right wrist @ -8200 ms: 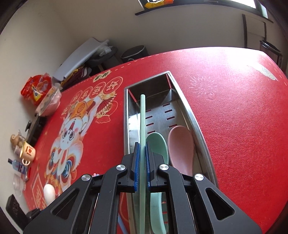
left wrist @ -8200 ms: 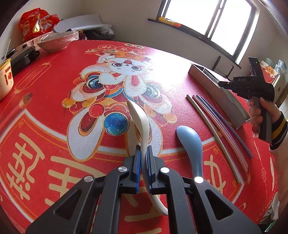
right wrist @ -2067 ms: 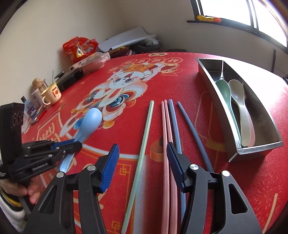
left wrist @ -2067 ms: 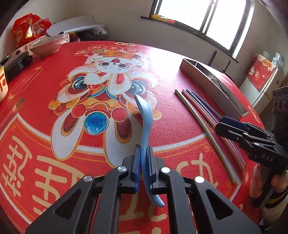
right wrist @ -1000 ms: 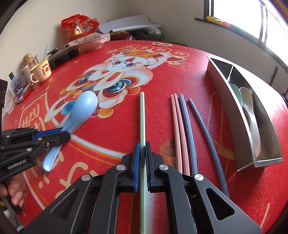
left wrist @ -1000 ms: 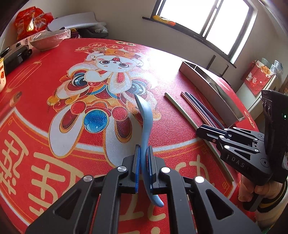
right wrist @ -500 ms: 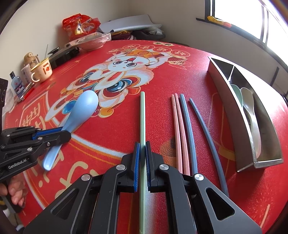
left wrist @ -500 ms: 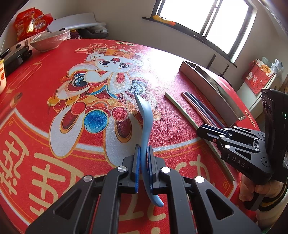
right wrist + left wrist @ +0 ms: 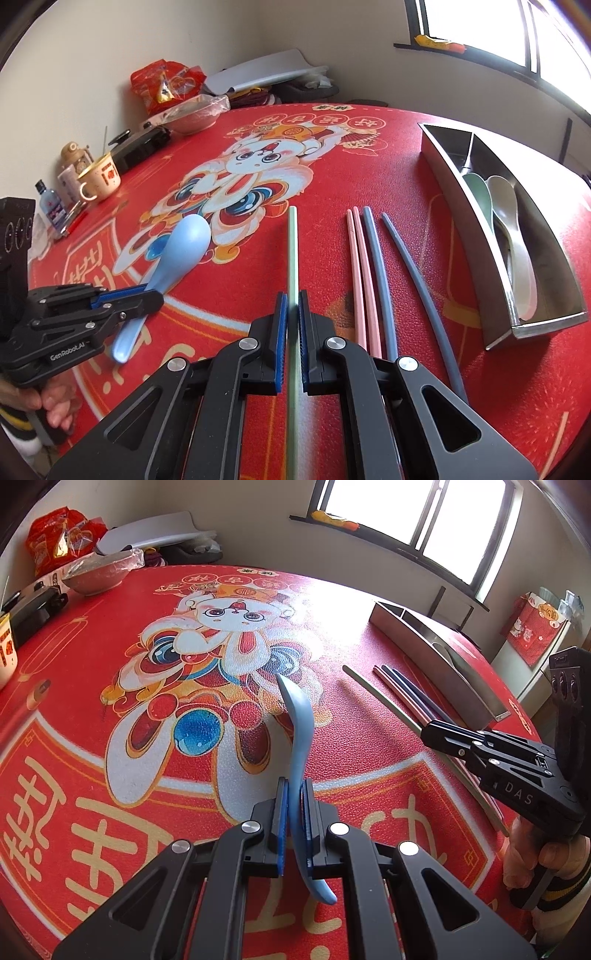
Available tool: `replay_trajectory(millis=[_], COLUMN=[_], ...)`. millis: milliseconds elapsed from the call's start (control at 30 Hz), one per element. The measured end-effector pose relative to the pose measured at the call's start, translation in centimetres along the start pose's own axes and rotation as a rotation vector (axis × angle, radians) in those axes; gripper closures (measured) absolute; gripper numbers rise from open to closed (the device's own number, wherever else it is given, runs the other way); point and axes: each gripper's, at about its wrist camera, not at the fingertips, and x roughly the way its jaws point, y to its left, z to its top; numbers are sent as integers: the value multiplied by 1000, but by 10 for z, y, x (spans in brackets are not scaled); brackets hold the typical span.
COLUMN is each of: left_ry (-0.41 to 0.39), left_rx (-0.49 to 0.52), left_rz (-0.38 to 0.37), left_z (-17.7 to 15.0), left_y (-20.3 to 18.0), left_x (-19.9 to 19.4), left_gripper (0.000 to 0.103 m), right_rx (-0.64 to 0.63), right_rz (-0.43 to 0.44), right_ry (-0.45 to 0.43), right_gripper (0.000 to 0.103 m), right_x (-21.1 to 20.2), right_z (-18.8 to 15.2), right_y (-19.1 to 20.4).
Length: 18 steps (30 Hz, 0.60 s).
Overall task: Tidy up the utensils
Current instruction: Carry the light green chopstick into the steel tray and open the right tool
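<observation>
My left gripper (image 9: 294, 794) is shut on the handle of a light blue spoon (image 9: 298, 720), held edge-on above the red tablecloth; the same spoon (image 9: 177, 251) shows from the side in the right wrist view. My right gripper (image 9: 292, 306) is shut on a pale green chopstick (image 9: 291, 243), which points away across the cloth. To its right lie two pink chopsticks (image 9: 357, 266) and two blue chopsticks (image 9: 376, 266) on the cloth. A steel divided tray (image 9: 439, 173) at the right holds a green spoon (image 9: 478, 195) and a white spoon (image 9: 509, 218).
At the table's far left stand a covered bowl (image 9: 192, 114), a black device (image 9: 140, 147), a mug (image 9: 101, 179), a small bottle (image 9: 51, 208) and a red snack bag (image 9: 166, 85). The other hand's gripper (image 9: 509, 771) fills the right of the left wrist view.
The right gripper, open over the chopsticks two seconds ago, has shut on the green chopstick and lifted it slightly. The left gripper still holds the blue spoon in place.
</observation>
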Motion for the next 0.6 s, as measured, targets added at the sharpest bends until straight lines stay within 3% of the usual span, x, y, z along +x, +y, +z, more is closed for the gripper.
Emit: replay_trajectory(millis=[400, 600], left_ry=[-8, -8], left_rx=[-20, -22], left_rz=[11, 9], left_z=[0, 0], left_y=[4, 4], left_x=[-1, -1], left_gripper=[96, 96], right_rx=[93, 189], right_rz=[59, 82], right_ry=[-89, -149], right_gripper=[97, 97], right_x=[-23, -49], right_z=[2, 29], right_y=[-19, -52])
